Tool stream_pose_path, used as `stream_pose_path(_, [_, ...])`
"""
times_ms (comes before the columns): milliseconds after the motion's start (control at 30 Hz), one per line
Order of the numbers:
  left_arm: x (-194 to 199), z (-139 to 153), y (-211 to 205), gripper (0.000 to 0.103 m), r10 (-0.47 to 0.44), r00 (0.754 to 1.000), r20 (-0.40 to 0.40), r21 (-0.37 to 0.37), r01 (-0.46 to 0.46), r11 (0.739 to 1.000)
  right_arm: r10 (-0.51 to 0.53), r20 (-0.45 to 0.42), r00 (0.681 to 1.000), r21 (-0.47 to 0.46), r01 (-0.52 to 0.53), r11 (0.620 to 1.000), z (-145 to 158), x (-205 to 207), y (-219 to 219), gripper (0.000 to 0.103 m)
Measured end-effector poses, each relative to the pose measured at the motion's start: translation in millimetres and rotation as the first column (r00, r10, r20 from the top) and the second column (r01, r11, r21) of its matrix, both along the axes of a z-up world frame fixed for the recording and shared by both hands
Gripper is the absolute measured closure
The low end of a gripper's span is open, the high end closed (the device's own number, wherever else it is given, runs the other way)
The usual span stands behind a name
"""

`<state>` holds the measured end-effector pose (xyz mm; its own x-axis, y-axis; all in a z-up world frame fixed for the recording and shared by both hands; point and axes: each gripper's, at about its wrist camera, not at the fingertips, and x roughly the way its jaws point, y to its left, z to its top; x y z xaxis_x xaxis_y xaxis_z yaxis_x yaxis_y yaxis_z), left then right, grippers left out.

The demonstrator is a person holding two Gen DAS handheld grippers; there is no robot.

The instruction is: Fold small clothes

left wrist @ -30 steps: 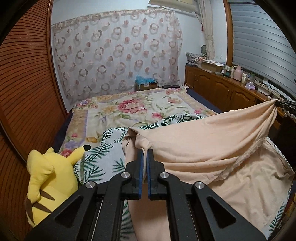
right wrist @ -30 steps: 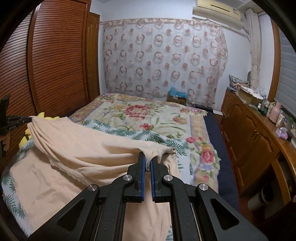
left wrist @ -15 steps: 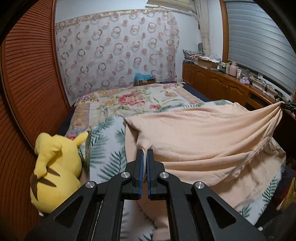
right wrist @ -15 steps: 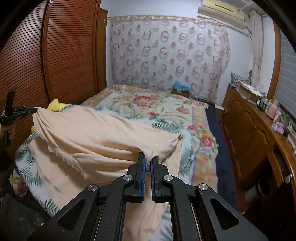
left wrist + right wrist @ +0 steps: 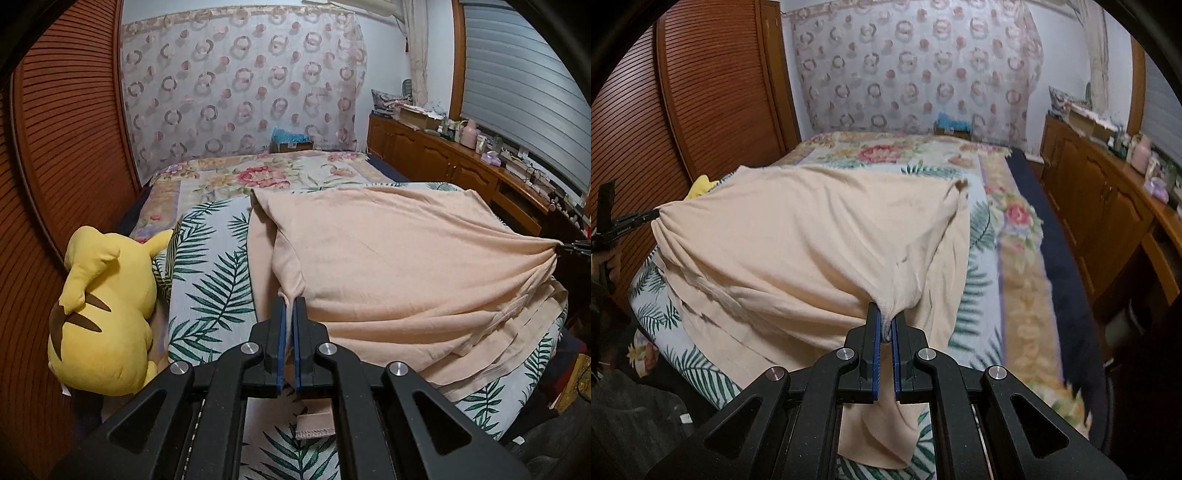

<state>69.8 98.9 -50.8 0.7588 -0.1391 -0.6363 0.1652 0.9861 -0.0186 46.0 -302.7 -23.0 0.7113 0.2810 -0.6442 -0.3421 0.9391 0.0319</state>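
Note:
A peach-coloured garment (image 5: 388, 258) lies spread over the near end of the bed, folded back on itself so its upper layer covers the lower one. My left gripper (image 5: 290, 306) is shut on its near left corner. My right gripper (image 5: 885, 317) is shut on the near right corner of the garment (image 5: 812, 243). Each gripper shows at the other view's edge: the right gripper (image 5: 570, 248) at the far right, the left gripper (image 5: 631, 221) at the far left. A hemmed strip of the fabric hangs below my left fingers.
A yellow plush toy (image 5: 107, 314) sits at the bed's left edge by the wooden slatted wardrobe (image 5: 62, 147). The bed's palm-leaf sheet (image 5: 210, 280) and floral blanket (image 5: 258, 173) stretch toward the curtain. A wooden cabinet (image 5: 1108, 206) with clutter runs along the right wall.
Both grippers have drawn back toward the near edge of the bed and sunk, carrying the held corners. The raised fabric has come down over the lower layer.

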Motion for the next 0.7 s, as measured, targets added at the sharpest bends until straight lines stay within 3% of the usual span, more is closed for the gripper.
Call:
stream_pose_path(100, [-1.6,-1.9,-1.1,0.099,0.008,1.0,0.002,0.008,-0.008,1.0,-0.003,-0.022,1.0,-0.018,0.003,1.0,-4.3,3.5,4.7,0.098])
stream_pose_path(167, [-3.1,-3.3,0.0,0.093,0.009,1.0,-0.001,-0.003,-0.009,1.0,-0.014,-0.022,1.0,-0.028,0.013,1.0,-4.8,4.9,7.5,0.098])
stream_pose_path(233, [-6.5,-4.7,0.7,0.075,0.003,1.0,0.002,-0.019,-0.003,1.0,-0.012,-0.012,1.0,-0.03,0.012,0.999,-1.7,5.5,10.2,0.097])
stream_pose_path(333, [-9.6,-7.6,0.0,0.063,0.015,1.0,0.0,-0.018,-0.015,1.0,-0.017,0.017,1.0,-0.052,0.018,0.998,4.3,2.3,15.2,0.094])
stream_pose_path(433, [-12.4,-12.4,0.1,0.059,0.013,1.0,-0.015,-0.036,-0.014,0.999,-0.025,0.045,0.999,-0.095,0.029,0.995,7.0,-0.5,21.4,0.077])
stream_pose_path(467, [-12.7,-14.4,0.4,0.056,0.013,1.0,-0.021,-0.043,-0.014,0.999,-0.021,0.05,0.999,-0.099,0.026,0.995,7.0,0.2,23.9,0.067])
stream_pose_path(500, [-13.5,-16.9,0.7,0.047,0.013,1.0,-0.025,-0.049,-0.015,0.999,-0.015,0.053,0.998,-0.097,0.02,0.995,6.1,0.9,26.7,0.056])
stream_pose_path(533, [-14.0,-19.5,0.9,0.036,0.013,0.999,-0.029,-0.055,-0.015,0.998,-0.012,0.057,0.998,-0.093,0.018,0.996,4.3,1.0,29.0,0.053])
stream_pose_path(567, [-14.6,-22.1,0.2,0.033,0.014,0.999,-0.035,-0.062,-0.016,0.998,-0.01,0.06,0.998,-0.09,0.016,0.996,3.5,2.2,31.7,0.05])
stream_pose_path(700, [-16.5,-29.9,0.8,0.032,0.04,0.998,-0.046,-0.06,-0.043,0.997,0.011,0.066,0.998,-0.089,-0.005,0.996,-11.4,10.6,44.7,0.05])
